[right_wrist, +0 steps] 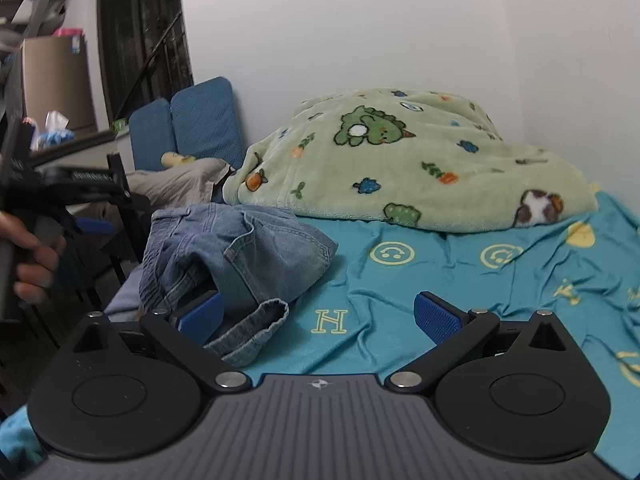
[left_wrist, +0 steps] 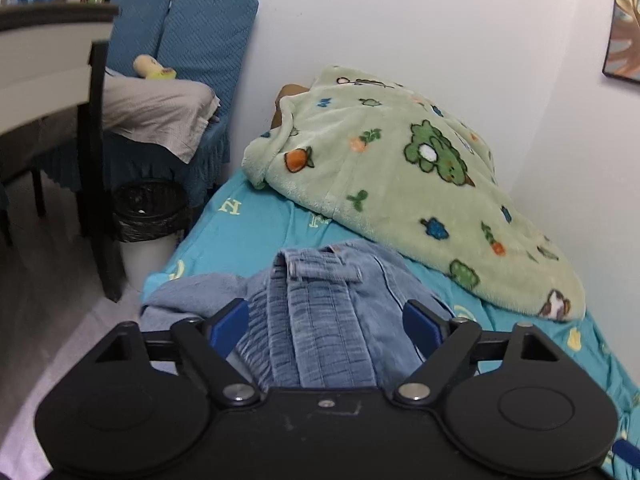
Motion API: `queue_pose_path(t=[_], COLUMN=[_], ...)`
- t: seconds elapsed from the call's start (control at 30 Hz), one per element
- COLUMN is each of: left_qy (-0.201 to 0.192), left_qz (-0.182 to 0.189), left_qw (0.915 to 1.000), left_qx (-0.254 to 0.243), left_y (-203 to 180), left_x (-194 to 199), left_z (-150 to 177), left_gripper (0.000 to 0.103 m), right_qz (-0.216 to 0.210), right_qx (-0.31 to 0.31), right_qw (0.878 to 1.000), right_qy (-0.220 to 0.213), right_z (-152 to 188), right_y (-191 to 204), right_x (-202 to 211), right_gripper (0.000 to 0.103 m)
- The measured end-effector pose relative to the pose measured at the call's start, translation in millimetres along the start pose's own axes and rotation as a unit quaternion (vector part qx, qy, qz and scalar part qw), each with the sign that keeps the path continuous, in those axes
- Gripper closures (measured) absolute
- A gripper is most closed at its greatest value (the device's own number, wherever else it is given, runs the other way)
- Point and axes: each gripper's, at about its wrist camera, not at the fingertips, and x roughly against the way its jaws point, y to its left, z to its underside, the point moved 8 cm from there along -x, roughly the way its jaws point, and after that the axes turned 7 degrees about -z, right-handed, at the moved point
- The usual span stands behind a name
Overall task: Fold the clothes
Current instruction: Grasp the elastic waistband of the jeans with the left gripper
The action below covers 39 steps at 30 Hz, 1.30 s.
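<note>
A crumpled pair of light blue jeans (left_wrist: 320, 312) lies on the teal bedsheet (left_wrist: 260, 216) near the bed's left edge. My left gripper (left_wrist: 326, 322) is open, its blue pads either side of the bunched waistband without clamping it. In the right wrist view the same jeans (right_wrist: 236, 252) sit left of centre, and a cuff (right_wrist: 252, 332) reaches toward me. My right gripper (right_wrist: 318, 318) is open above the sheet (right_wrist: 400, 300), with its left pad (right_wrist: 200, 316) against the denim. A hand (right_wrist: 32, 264) holds the left gripper's body (right_wrist: 76, 188) at the far left.
A green fleece blanket (left_wrist: 400, 176) with cartoon prints is heaped at the head of the bed against the white wall (left_wrist: 440, 32). Left of the bed stand blue-covered chairs (left_wrist: 192, 60), a lined bin (left_wrist: 148, 212) and a table (left_wrist: 48, 52). A framed picture (left_wrist: 624, 24) hangs on the right.
</note>
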Motion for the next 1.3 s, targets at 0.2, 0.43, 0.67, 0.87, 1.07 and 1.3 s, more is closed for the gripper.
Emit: queue_pose_path(t=[0.2, 0.43, 0.67, 0.87, 1.07, 1.3], left_qy=[0.008, -0.014, -0.044, -0.029, -0.027, -0.032], left_qz=[0.016, 0.050, 0.105, 0.148, 0.182, 0.198], left_qw=[0.9998, 0.9982, 0.9907, 0.9796, 0.9725, 0.9679], left_qx=[-0.011, -0.031, -0.075, -0.133, -0.143, -0.152], left_y=[-2, -33, -104, -158, -165, -157], left_x=[-44, -32, 39, 67, 79, 102], left_z=[2, 3, 14, 69, 98, 100], left_gripper=[0.025, 0.070, 0.097, 0.097, 0.092, 0.066], right_qz=[0.002, 0.008, 0.015, 0.021, 0.013, -0.011], right_qx=[-0.033, -0.072, -0.057, -0.057, -0.068, -0.086], right_qw=[0.999, 0.997, 0.998, 0.997, 0.996, 0.995], right_qy=[0.002, -0.003, -0.026, -0.052, -0.058, -0.056], right_z=[5, 4, -6, -16, -18, -15], right_y=[-14, -30, -28, -33, -35, -32], right_x=[-13, -17, -1, 12, 16, 16], right_gripper=[0.000, 0.000, 0.000, 0.001, 0.005, 0.011])
